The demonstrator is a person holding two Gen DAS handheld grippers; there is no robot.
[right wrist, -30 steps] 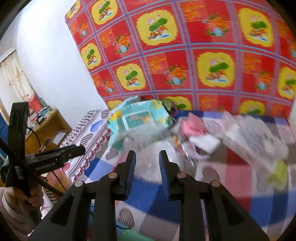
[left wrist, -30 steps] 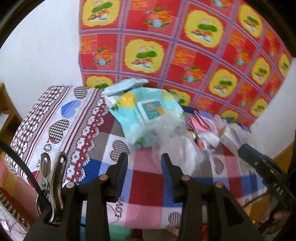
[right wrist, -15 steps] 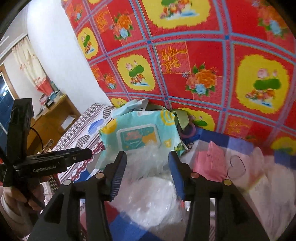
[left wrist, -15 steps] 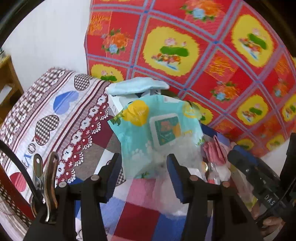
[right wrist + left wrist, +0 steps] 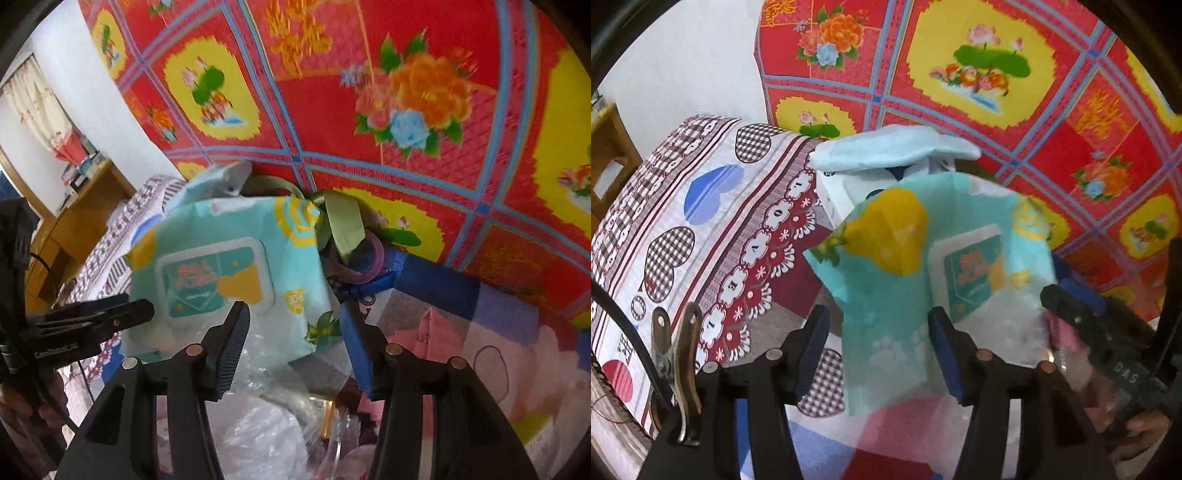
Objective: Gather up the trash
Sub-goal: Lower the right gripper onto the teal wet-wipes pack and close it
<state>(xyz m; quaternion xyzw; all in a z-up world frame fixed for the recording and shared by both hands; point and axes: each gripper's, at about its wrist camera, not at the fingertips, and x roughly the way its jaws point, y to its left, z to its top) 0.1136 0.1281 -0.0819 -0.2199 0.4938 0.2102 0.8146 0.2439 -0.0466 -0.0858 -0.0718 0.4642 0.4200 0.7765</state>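
Note:
A teal wet-wipes pack (image 5: 916,258) leans upright at the back of the table, and its lower corner hangs between the fingers of my open left gripper (image 5: 878,312). That same pack (image 5: 221,273) fills the middle of the right wrist view, just beyond my open right gripper (image 5: 293,306), whose jaws stand on either side of its lower right corner. Crumpled clear plastic (image 5: 258,439) lies below the right gripper. Neither gripper holds anything. The right gripper's fingers (image 5: 1086,314) show to the right of the pack, the left gripper's fingers (image 5: 96,317) to its left.
A white box (image 5: 836,195) with a pale blue pack (image 5: 894,151) on top stands behind the wipes. Pink paper (image 5: 447,332), a blue box (image 5: 436,280), a green ribbon (image 5: 343,221) and a purple ring (image 5: 364,264) crowd the right. Heart-patterned tablecloth (image 5: 701,221) drops off at left; red floral cloth (image 5: 997,92) hangs behind.
Both grippers have moved forward toward the wet-wipes pack, which now looms much larger. Their jaws have spread wider, and the pack's lower corners now sit between the fingers.

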